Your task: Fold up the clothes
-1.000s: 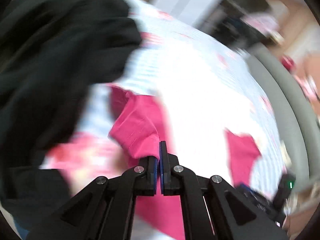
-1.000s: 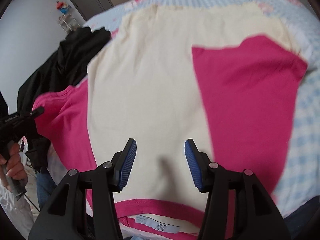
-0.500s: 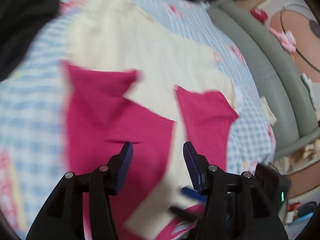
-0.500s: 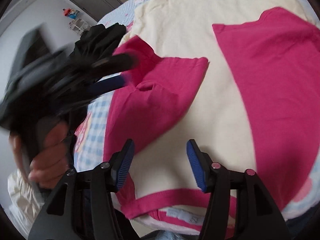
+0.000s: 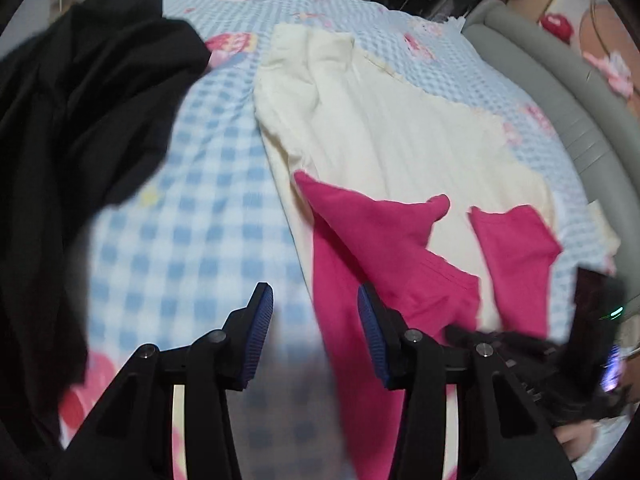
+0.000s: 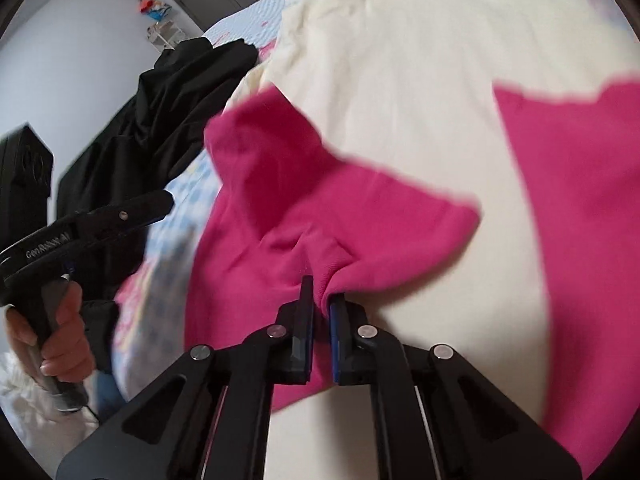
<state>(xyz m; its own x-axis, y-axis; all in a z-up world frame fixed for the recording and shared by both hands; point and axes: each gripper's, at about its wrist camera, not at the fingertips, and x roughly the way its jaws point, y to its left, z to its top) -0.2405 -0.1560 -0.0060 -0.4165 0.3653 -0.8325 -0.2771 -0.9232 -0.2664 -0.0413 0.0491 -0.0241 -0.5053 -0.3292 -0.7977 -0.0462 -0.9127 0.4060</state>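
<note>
Shirt (image 6: 400, 80), cream with pink sleeves, spread on checked bedspread (image 5: 192, 216). Right tongs (image 6: 320, 300) pinched on fold of pink sleeve (image 6: 304, 200), fabric bunched ahead of tips. Left tongs (image 5: 314, 320) spread wide, empty, over bedspread beside shirt's pink edge. Black clothes (image 5: 80, 120) heaped further left.

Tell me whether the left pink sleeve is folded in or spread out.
Folded in: the sleeve lies over the cream body, pinched by the right tool.
</note>
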